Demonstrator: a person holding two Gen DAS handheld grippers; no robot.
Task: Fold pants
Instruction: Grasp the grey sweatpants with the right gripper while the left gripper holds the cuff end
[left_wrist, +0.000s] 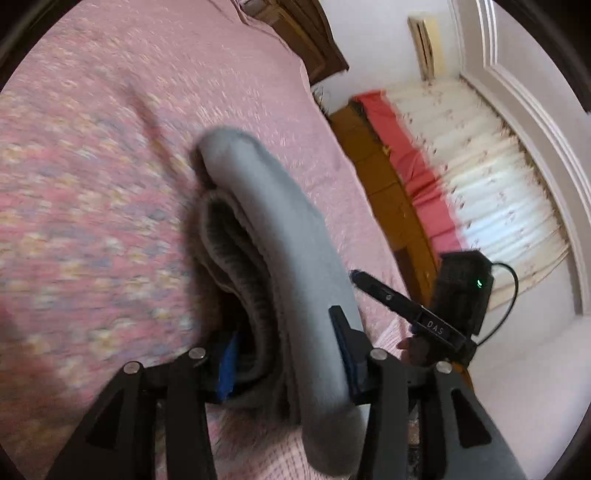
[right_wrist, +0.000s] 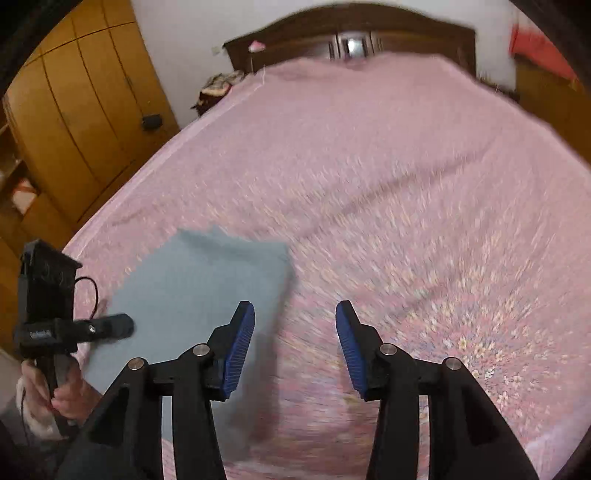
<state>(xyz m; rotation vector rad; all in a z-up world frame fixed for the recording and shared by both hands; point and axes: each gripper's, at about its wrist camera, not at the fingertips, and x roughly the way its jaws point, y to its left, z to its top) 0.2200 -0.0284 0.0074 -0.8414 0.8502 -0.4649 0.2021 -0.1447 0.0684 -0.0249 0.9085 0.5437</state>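
Observation:
The grey pants (left_wrist: 280, 251) are folded into a thick bundle. My left gripper (left_wrist: 286, 354) is shut on the bundle's near edge, one blue pad on each side, and holds it on edge over the pink bedspread (left_wrist: 92, 166). In the right wrist view the same pants (right_wrist: 199, 288) show as a flat grey rectangle at the lower left, with the left gripper (right_wrist: 110, 326) at their left edge. My right gripper (right_wrist: 295, 343) is open and empty, just right of the pants, above the bedspread (right_wrist: 388, 184). The right gripper also shows in the left wrist view (left_wrist: 373, 286).
The bed has a dark wooden headboard (right_wrist: 351, 40). A wooden wardrobe (right_wrist: 74, 110) stands left of the bed. A red and white patterned cloth (left_wrist: 461, 173) covers furniture beside the bed, next to a white door frame (left_wrist: 535, 110).

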